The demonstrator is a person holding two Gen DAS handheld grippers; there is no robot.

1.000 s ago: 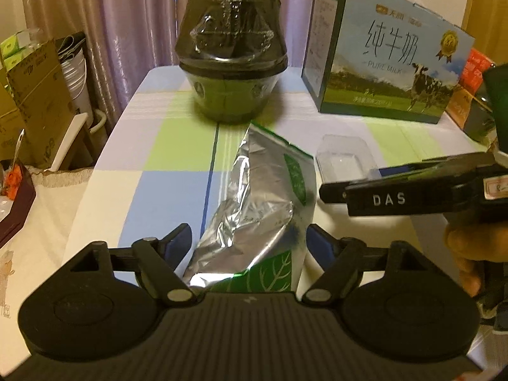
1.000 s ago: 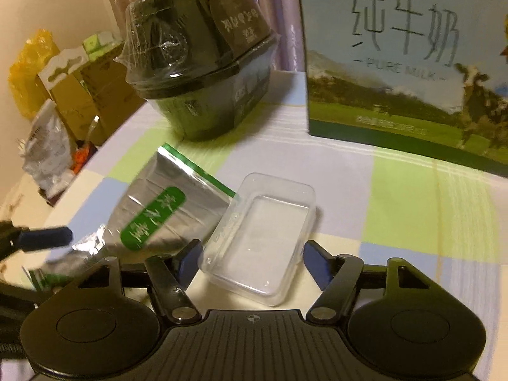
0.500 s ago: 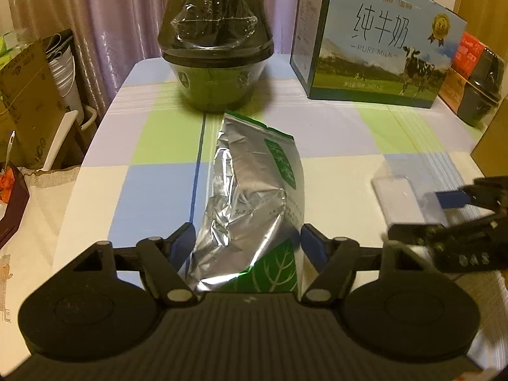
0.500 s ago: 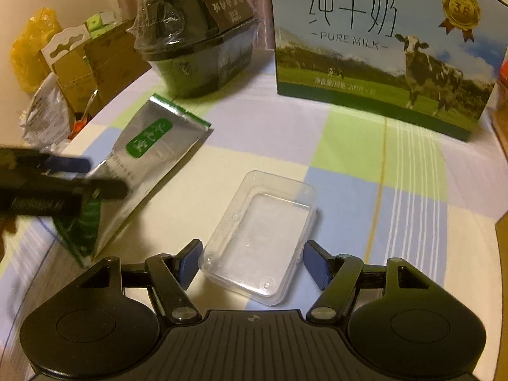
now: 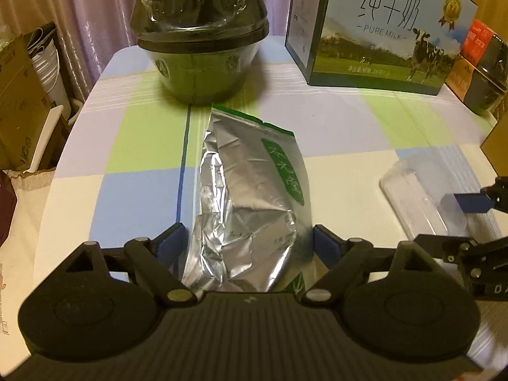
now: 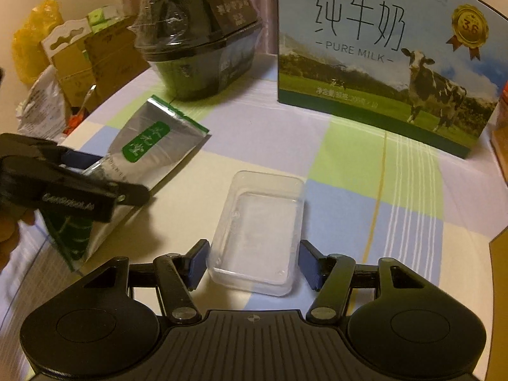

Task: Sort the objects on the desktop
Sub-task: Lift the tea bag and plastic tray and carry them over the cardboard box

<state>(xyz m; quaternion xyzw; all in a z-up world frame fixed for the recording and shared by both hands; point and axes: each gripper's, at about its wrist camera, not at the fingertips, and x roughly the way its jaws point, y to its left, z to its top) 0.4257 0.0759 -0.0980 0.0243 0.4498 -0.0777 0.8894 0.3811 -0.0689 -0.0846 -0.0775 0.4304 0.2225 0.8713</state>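
Note:
A silver foil pouch [image 5: 250, 197] with a green label lies lengthwise on the checked tablecloth [image 5: 143, 133]. Its near end sits between the blue pads of my left gripper [image 5: 247, 244], whose jaws are opening, with thin gaps at both sides. To the right is a clear plastic tray [image 5: 412, 197]. In the right wrist view the tray [image 6: 263, 222] is between the pads of my right gripper [image 6: 254, 263], which is closing, and both pads touch its long sides. There the left gripper [image 6: 108, 174] straddles the pouch [image 6: 149, 146] at the left.
A dark wrapped bowl [image 5: 203, 63] stands at the back, just beyond the pouch. A blue milk carton box [image 5: 381, 31] stands back right, with orange and dark boxes [image 5: 482, 63] beside it. Cardboard boxes [image 5: 19, 111] and bags crowd the floor left of the table.
The right gripper has drawn the tray to the right, away from the pouch, and its pads have come closer together. The left gripper has shifted forward along the pouch and its jaws have spread.

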